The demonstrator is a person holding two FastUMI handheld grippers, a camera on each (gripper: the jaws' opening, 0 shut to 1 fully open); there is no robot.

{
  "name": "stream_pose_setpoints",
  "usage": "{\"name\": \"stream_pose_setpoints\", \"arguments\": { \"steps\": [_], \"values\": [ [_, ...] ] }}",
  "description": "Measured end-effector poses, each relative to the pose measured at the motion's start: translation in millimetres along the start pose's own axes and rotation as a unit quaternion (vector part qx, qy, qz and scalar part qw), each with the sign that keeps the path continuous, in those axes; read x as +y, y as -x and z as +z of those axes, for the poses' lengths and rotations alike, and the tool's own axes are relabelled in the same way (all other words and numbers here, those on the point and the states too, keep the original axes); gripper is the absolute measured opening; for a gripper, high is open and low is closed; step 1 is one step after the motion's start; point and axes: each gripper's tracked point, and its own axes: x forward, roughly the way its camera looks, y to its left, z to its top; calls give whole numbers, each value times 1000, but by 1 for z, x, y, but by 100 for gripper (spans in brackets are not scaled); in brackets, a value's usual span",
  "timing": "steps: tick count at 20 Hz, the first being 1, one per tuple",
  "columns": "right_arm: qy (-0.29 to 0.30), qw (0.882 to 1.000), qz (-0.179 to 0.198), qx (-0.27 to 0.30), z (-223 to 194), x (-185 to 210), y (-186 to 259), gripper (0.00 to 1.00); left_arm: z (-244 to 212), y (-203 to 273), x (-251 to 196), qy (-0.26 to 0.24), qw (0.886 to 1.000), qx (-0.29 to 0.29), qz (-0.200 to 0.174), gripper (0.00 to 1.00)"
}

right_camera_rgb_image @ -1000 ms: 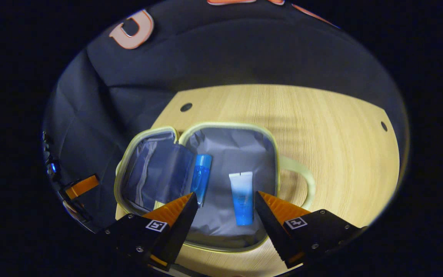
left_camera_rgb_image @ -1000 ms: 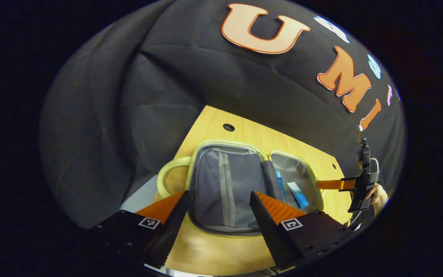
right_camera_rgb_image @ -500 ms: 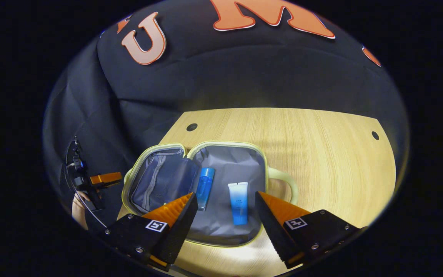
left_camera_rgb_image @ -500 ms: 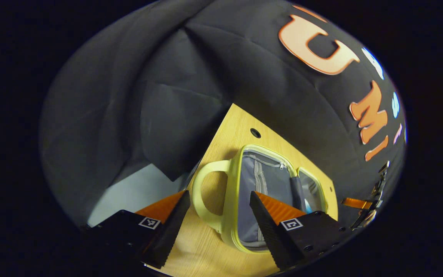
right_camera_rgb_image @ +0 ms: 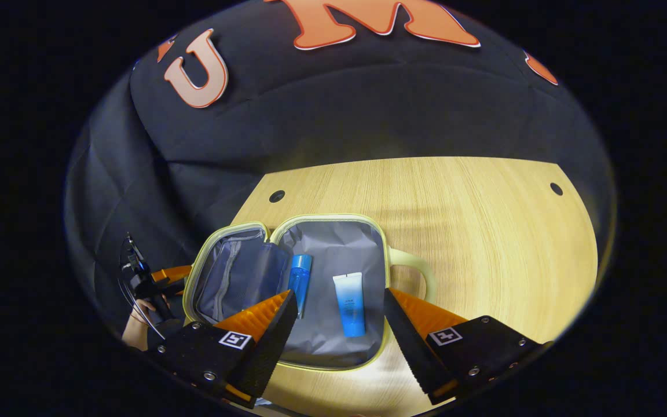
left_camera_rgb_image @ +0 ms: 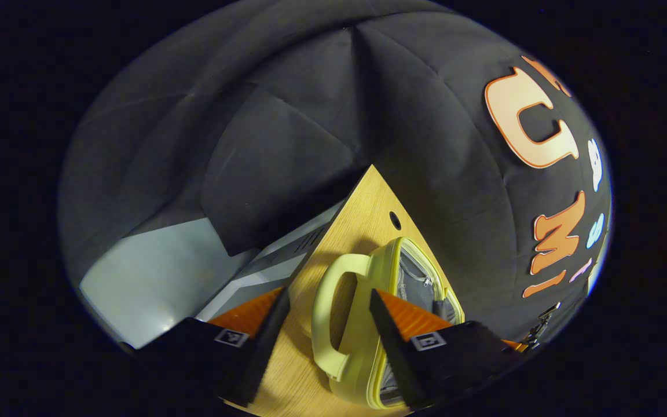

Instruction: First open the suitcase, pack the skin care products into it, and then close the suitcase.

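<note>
The soft pale-yellow suitcase (right_camera_rgb_image: 287, 292) lies open on the wood-grain surface (right_camera_rgb_image: 484, 231), with a blue bottle (right_camera_rgb_image: 298, 278) and a tube (right_camera_rgb_image: 349, 304) on its grey lining. The right hand-held gripper (right_camera_rgb_image: 339, 324) hovers above it, fingers apart and empty. The left hand-held gripper (left_camera_rgb_image: 325, 318), also spread, has the looped handle (left_camera_rgb_image: 333, 313) between its fingers without touching.

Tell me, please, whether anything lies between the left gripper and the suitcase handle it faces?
Nothing visible does. The left gripper is open, and the pale handle of the suitcase shows between its fingers with bare table around it.
</note>
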Motion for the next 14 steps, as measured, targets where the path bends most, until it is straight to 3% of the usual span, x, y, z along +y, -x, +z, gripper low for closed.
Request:
{"name": "stream_pose_setpoints", "arguments": {
  "steps": [2, 4, 5, 8, 12, 14],
  "values": [
    [0, 1000, -1, -2, 0, -2, 1, 96, -13, -9, -3, 1, 1000, 26, 2, 63],
    [4, 1000, -4, -3, 0, -4, 2, 96, -20, -14, 9, 0, 998, 33, 45, 30],
    [5, 1000, -5, -6, 2, -5, 2, 96, -14, -6, 6, -12, 998, 30, 50, 14],
    [4, 1000, -9, -21, 7, -10, 6, 96, -3, -2, -12, -82, 994, 24, 62, 9],
    [-6, 999, -5, -40, 13, -14, 16, 96, 23, 12, -57, -199, 977, 5, 73, 8],
    [-11, 999, -2, -47, 16, -16, 18, 96, 38, 26, -95, -244, 968, -13, 61, 8]
  ]
}}
